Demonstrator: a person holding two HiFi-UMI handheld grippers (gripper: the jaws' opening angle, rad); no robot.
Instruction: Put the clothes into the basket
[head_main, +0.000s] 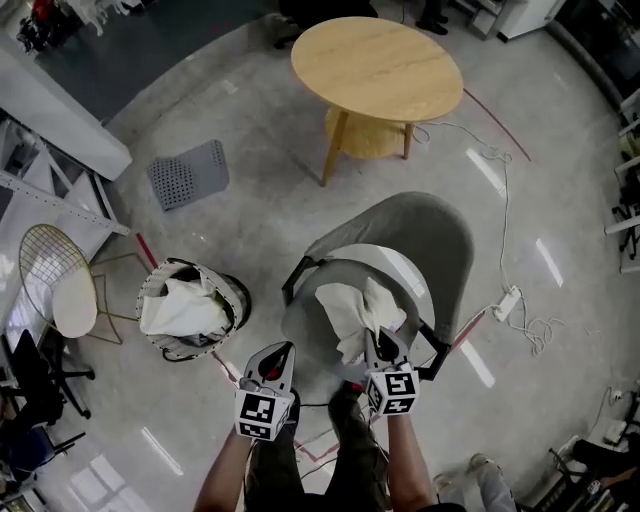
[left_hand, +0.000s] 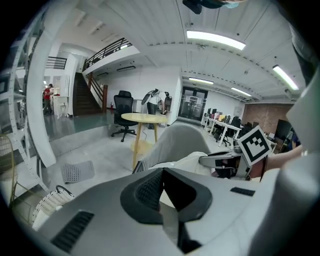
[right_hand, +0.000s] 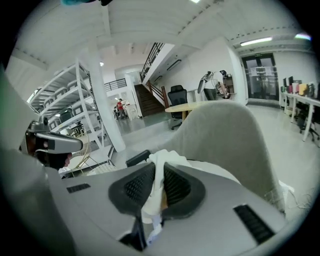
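Head view: right gripper (head_main: 378, 345) clamped on white garment (head_main: 350, 310), the rest of which lies on the grey chair (head_main: 440, 235) seat. Left gripper (head_main: 275, 358) sits near-left of the chair. Basket (head_main: 150, 290) is further left, with white clothes (head_main: 185, 308) inside.
Left gripper view: jaws together, nothing between.
Right gripper view: garment pinched between the pads, chair back beyond.

Bright even light, glowing ceiling strips (left_hand: 215, 40), glare streaks on floor (head_main: 487, 170), fisheye bend, dark corners in gripper views

White cloth garment (head_main: 345, 305); woven basket (head_main: 236, 300); wooden table (head_main: 377, 65); glossy floor (head_main: 260, 200).
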